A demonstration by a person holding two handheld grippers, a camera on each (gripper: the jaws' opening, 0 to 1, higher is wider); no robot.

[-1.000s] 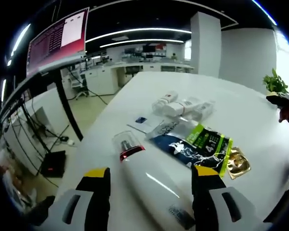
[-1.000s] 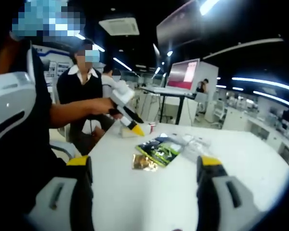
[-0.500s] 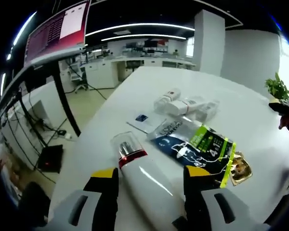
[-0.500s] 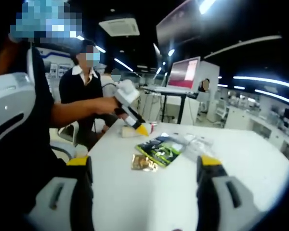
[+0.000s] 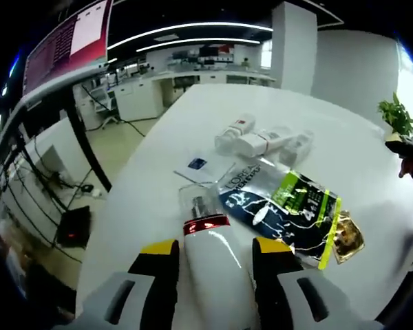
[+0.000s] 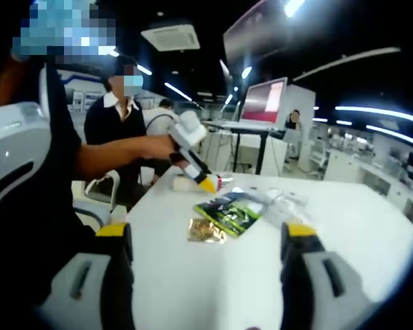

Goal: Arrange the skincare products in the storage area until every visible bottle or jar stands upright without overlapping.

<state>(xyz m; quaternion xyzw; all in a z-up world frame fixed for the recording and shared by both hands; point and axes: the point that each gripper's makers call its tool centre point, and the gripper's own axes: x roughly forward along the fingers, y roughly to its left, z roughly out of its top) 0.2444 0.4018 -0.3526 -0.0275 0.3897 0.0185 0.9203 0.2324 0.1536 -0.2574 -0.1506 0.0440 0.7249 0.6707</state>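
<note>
White bench (image 5: 193,130); potted plant (image 5: 395,117), right edge; red-lit monitor (image 5: 65,41), upper left; black box (image 5: 74,227) on floor, lower left.

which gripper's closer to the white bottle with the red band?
Left. The left gripper has its jaws on either side of the white bottle. The right gripper hangs open far across the table.

The left gripper (image 5: 210,251) has its yellow-tipped jaws closed in against both sides of a white bottle (held low over the table). The right gripper (image 6: 205,234) is level, its jaws spread wide apart with nothing between them.
</note>
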